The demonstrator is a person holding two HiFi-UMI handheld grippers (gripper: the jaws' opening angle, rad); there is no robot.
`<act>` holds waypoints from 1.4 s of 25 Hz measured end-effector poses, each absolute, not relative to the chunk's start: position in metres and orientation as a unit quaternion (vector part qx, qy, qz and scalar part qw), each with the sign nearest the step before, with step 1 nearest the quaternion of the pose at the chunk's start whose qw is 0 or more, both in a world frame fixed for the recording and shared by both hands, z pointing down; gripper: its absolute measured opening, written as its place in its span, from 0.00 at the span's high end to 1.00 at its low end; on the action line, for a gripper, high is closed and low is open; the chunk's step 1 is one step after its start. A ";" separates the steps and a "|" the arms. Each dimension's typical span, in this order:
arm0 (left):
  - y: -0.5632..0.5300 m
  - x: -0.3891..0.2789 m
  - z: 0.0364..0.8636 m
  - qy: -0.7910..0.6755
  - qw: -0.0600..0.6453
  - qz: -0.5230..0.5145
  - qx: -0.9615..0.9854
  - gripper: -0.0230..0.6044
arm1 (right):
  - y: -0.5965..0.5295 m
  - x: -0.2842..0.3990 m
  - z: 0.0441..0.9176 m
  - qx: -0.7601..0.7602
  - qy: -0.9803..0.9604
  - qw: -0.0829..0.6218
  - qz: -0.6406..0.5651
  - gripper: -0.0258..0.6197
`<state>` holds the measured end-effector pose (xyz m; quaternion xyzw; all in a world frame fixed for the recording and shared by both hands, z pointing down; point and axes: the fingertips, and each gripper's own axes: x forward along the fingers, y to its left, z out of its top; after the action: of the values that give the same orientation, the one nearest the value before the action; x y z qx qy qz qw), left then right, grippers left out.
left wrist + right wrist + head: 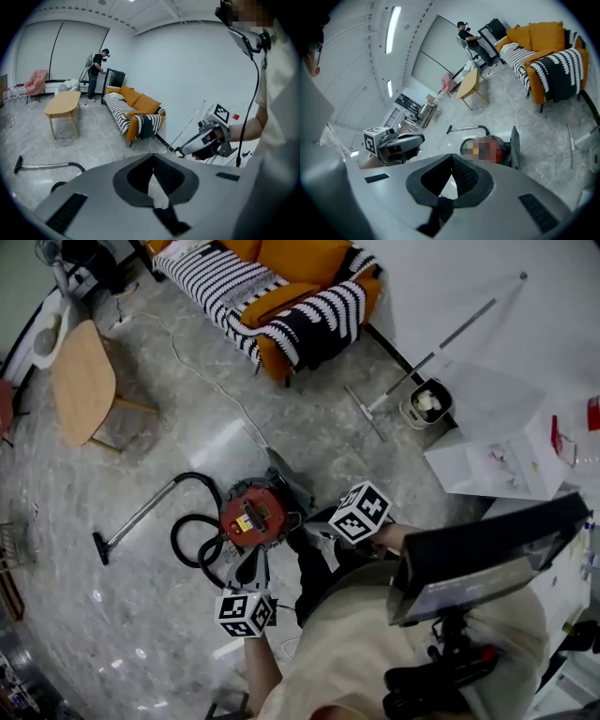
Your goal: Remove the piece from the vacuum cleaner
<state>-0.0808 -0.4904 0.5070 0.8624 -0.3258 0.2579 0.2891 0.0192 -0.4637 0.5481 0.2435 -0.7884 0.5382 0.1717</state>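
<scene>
The red vacuum cleaner (249, 513) stands on the marble floor with a grey piece (287, 480) upright at its far side. Its black hose (190, 542) loops to the left, and the wand ends in a nozzle (98, 547). My left gripper (250, 565) hangs just short of the vacuum's near side, jaws shut and empty. My right gripper (307, 531) is close to its right side, also shut with nothing in it. In the right gripper view the vacuum (488, 151) and the grey piece (514, 147) lie beyond the shut gripper (451, 155). In the left gripper view, the left gripper (152, 155) points past the right gripper (206, 140).
An orange sofa (281, 287) with a striped blanket stands at the back. A wooden table (82, 381) is at the left, with a mop and bucket (427, 404) and a white box (497, 460) at the right. A white cord (220, 395) crosses the floor. A person (97, 70) stands far off.
</scene>
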 end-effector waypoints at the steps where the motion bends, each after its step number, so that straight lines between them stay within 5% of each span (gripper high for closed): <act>1: -0.493 -0.086 0.513 -0.327 0.296 0.255 0.860 0.96 | -0.467 0.017 0.555 0.244 -0.785 0.181 0.540 0.97; 7: -0.525 -0.100 0.567 -0.301 0.306 0.257 0.866 0.96 | -0.514 0.025 0.619 0.316 -0.751 0.204 0.542 0.95; 8: -0.527 -0.105 0.578 -0.303 0.308 0.258 0.864 0.96 | -0.519 0.023 0.634 0.319 -0.748 0.213 0.542 0.80; 9: -0.527 -0.109 0.590 -0.307 0.313 0.260 0.860 0.96 | -0.521 0.022 0.650 0.320 -0.744 0.226 0.541 0.76; 15: -0.534 -0.118 0.676 -0.313 0.329 0.276 0.847 0.96 | -0.548 0.028 0.776 0.348 -0.724 0.332 0.494 0.63; 22: -0.534 -0.116 0.757 -0.314 0.347 0.284 0.837 0.96 | -0.586 0.032 0.911 0.370 -0.694 0.406 0.465 0.63; 31: -0.530 -0.110 0.799 -0.318 0.365 0.276 0.830 0.96 | -0.599 0.042 0.977 0.376 -0.679 0.457 0.434 0.63; 35: -0.525 -0.109 0.808 -0.317 0.372 0.279 0.826 0.96 | -0.595 0.053 0.987 0.373 -0.685 0.454 0.430 0.79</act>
<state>-0.1093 -0.5249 0.8084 0.8265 -0.3174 0.2786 0.3723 0.0528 -0.5954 0.9866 0.3731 -0.6851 0.4302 0.4543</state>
